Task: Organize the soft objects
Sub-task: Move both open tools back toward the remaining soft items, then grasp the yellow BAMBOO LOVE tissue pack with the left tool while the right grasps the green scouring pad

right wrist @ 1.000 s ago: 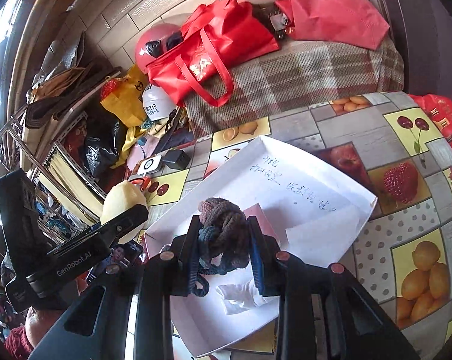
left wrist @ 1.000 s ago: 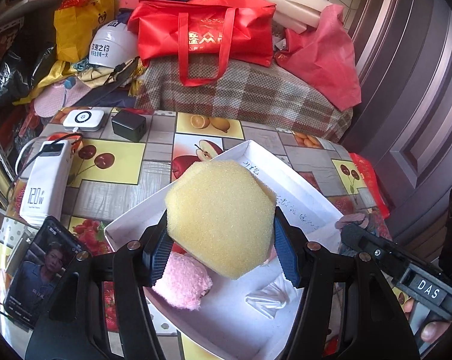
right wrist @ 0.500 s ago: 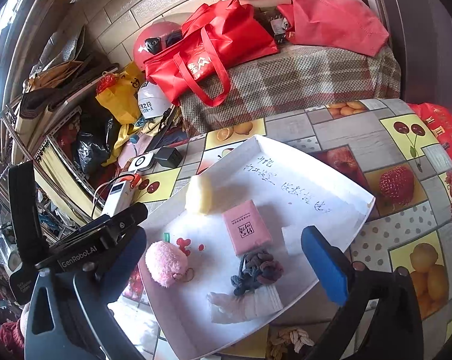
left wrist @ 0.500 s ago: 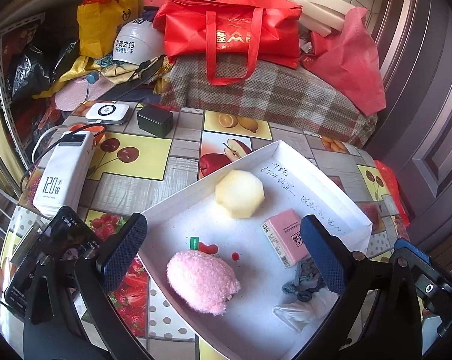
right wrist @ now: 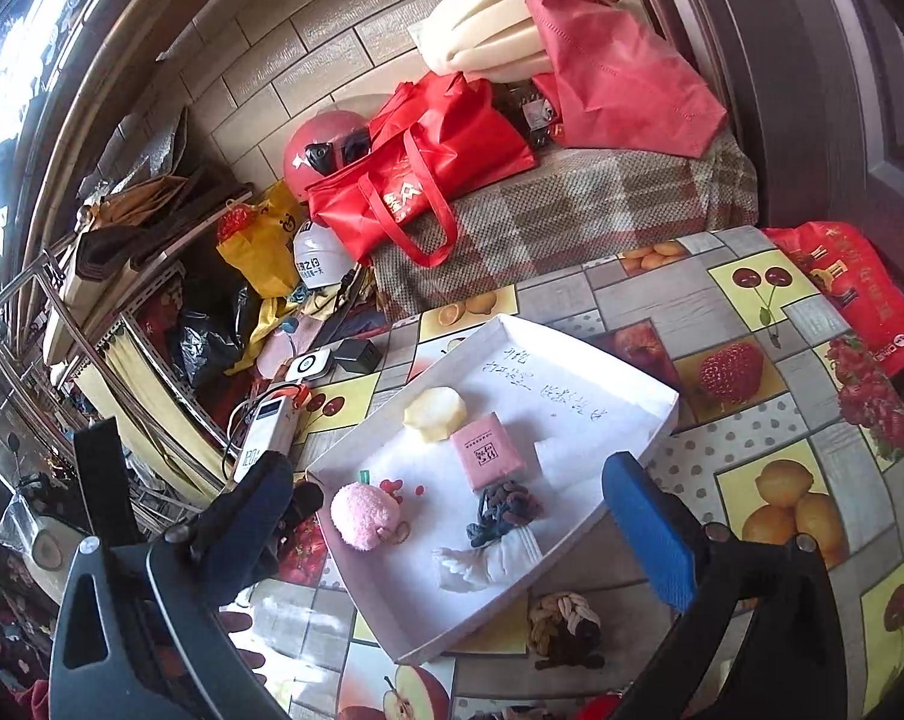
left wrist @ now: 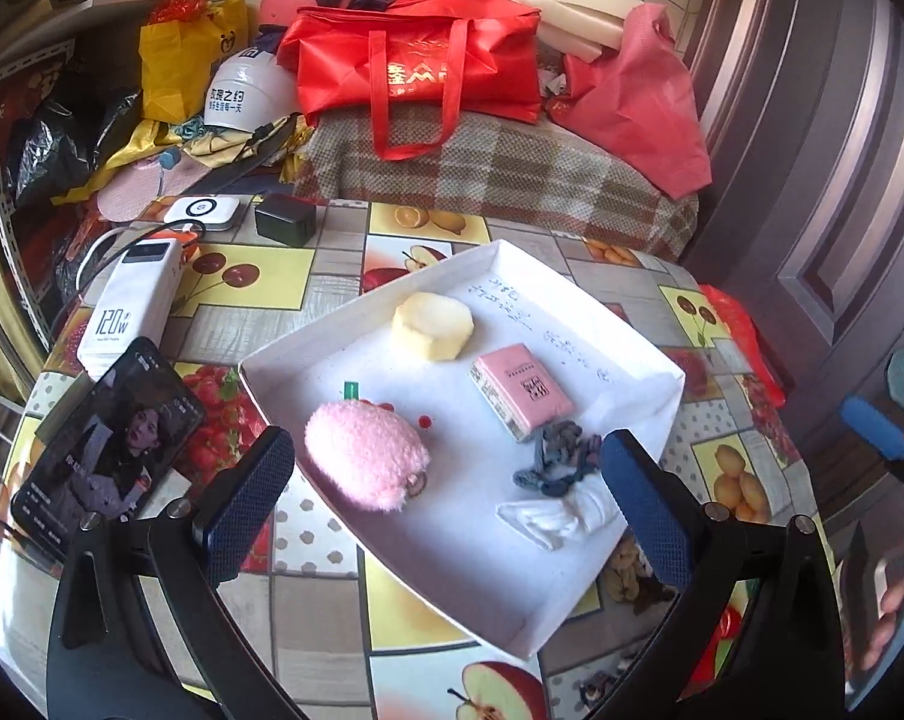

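Observation:
A white shallow tray (left wrist: 643, 324) (right wrist: 643, 384) lies on the fruit-print table. In it rest a yellow hexagonal sponge (left wrist: 432, 333) (right wrist: 435, 414), a pink fluffy pouch (left wrist: 365, 456) (right wrist: 365, 515), a pink packet (left wrist: 520, 399) (right wrist: 487, 450), a dark knitted bundle (left wrist: 553, 461) (right wrist: 502, 511) and a crumpled white tissue (left wrist: 556, 515) (right wrist: 487, 561). My left gripper (left wrist: 446, 504) is open, back from the tray's near edge, with nothing between its fingers. My right gripper (right wrist: 452, 516) is open too, holding nothing. A brown-and-cream knitted piece (right wrist: 565, 627) lies on the table beside the tray's near corner.
A phone (left wrist: 107, 444), a white power bank (left wrist: 134, 306) with cable, a small white device (left wrist: 201, 213) and a black charger (left wrist: 285, 219) sit left of the tray. Behind the table a plaid-covered surface holds red bags (left wrist: 416, 57), helmets and foam. A dark door (left wrist: 823, 150) stands on the right.
Both grippers opened and let go: the yellow sponge and the dark knitted bundle now lie in the tray. Both grippers then drew back from the tray.

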Demonstrator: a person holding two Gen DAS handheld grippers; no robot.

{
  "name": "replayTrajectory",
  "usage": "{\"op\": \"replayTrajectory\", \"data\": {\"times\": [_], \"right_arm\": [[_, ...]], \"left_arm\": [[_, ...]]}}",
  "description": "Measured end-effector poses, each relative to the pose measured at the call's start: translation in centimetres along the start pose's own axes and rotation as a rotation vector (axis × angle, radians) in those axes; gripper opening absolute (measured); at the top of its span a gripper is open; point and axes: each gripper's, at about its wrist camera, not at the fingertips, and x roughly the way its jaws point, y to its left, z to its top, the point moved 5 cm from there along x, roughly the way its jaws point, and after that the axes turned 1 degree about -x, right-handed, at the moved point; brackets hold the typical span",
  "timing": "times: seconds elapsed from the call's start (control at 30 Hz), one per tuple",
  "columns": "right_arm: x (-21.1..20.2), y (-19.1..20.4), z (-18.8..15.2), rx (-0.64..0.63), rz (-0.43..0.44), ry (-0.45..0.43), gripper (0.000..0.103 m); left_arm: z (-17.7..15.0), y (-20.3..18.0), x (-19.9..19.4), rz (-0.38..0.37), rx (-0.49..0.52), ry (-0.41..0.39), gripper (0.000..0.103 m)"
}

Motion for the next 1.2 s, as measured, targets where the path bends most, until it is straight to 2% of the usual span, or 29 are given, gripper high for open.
{"op": "replayTrajectory", "data": {"times": [0.23,0.3,0.37,0.47,0.6,0.7,0.83,0.93,1.0,1.07,1.1,1.2], "right_arm": [[-7.1,-4.0,-0.2,0.054,-0.095,-0.116,0.103],[-8.7,-5.5,-1.0,0.080,-0.130,-0.127,0.103],[-9.9,-7.1,-2.3,0.115,-0.164,-0.128,0.103],[-11.0,-9.5,-4.9,0.165,-0.213,-0.103,0.103],[-11.5,-12.0,-9.0,0.219,-0.264,-0.022,0.103],[-12.1,-13.4,-11.4,0.273,-0.285,0.018,0.103],[-13.2,-14.4,-12.8,0.298,-0.292,0.024,0.103],[-12.7,-15.1,-12.6,0.217,-0.347,0.046,0.103],[-11.7,-15.9,-12.6,0.172,-0.378,0.081,0.103],[-10.2,-16.6,-12.5,0.140,-0.404,0.114,0.103],[-9.3,-16.8,-12.5,0.129,-0.394,0.133,0.103],[-6.4,-16.5,-12.2,0.076,-0.364,0.173,0.103]], "left_arm": [[-5.1,-2.0,-2.5,-0.081,0.110,0.059,0.103],[-7.4,-3.3,-2.8,-0.130,0.167,0.105,0.103],[-10.2,-5.0,-2.9,-0.211,0.225,0.188,0.103],[-14.7,-7.7,-3.2,-0.328,0.290,0.324,0.103],[-19.5,-10.8,-3.5,-0.373,0.397,0.450,0.103],[-21.6,-13.0,-3.9,-0.428,0.440,0.513,0.102],[-23.6,-15.0,-3.5,-0.405,0.512,0.543,0.102],[-24.8,-15.5,-2.3,-0.361,0.555,0.557,0.102],[-25.3,-15.8,-2.2,-0.313,0.599,0.519,0.102],[-25.2,-15.4,-2.3,-0.285,0.606,0.492,0.089],[-24.9,-15.1,-2.4,-0.275,0.599,0.480,0.076],[-24.3,-13.3,-2.5,-0.251,0.532,0.473,0.073]]}}
